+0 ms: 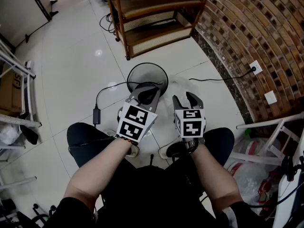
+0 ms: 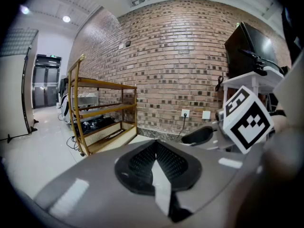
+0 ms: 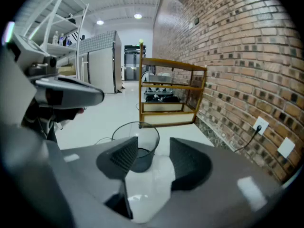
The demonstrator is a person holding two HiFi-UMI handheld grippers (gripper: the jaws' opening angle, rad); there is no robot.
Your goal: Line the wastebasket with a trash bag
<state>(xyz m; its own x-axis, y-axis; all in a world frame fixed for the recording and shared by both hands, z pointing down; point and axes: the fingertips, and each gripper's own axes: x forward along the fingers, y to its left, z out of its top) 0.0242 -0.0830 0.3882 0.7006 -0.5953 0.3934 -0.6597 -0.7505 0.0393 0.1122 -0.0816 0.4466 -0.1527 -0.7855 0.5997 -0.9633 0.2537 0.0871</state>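
Wastebasket (image 3: 146, 148) past right tool's (image 3: 152, 146) parted jaws; brick wall (image 2: 180, 65) past closed left tool (image 2: 156, 148).

Wastebasket (image 1: 142, 75) black wire mesh, matt; floor (image 1: 76, 56) glossy pale tile; wall (image 1: 251, 27) rough brick; shelf (image 1: 156, 0) smooth varnished wood with woven panels.

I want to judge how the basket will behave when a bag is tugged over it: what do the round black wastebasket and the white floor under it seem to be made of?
The round black wastebasket looks like fine wire mesh, probably metal, in matt black: the floor shows through its wall, below a solid rim. Plastic mesh can't be ruled out. The white floor looks like polished tile or stone: it is glossy and reflects a bright spot of light.
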